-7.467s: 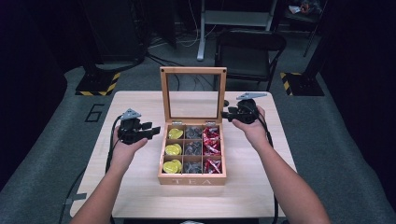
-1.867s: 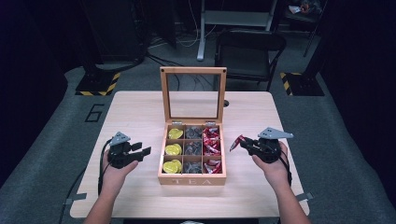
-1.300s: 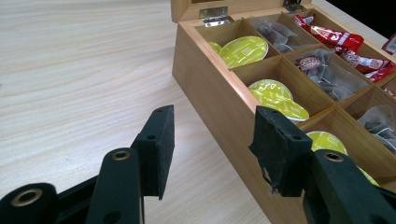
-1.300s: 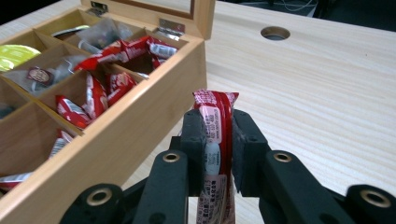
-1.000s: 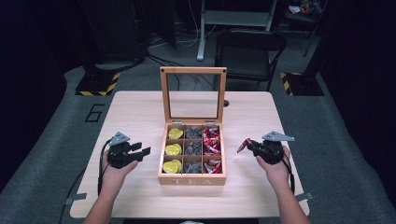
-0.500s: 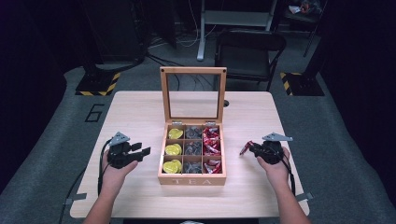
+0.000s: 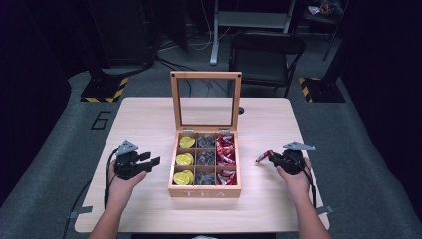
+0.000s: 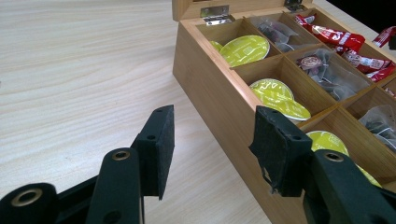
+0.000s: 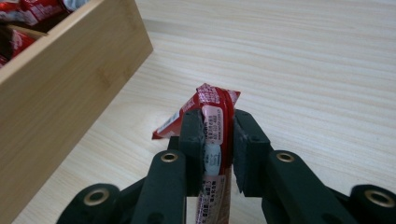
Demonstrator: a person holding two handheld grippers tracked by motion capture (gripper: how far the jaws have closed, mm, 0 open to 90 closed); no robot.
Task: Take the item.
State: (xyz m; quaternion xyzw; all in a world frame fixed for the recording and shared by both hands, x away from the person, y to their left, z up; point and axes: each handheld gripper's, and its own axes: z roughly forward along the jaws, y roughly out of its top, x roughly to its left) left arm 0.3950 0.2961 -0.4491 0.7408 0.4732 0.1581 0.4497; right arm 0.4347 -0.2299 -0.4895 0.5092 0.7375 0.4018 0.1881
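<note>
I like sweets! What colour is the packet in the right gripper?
Red packet, clearest in the right gripper view.

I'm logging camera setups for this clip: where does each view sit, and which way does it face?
High view: above the person's side, looking forward and down at the table and open tea box; both forearms, left gripper and right gripper show.
Left gripper view: rides on the left gripper, facing the box's yellow capsules; jaws apart.
Right gripper view: rides on the right gripper, facing the tabletop beside the box; jaws clamp a red packet.
Shared: all three show the box.
</note>
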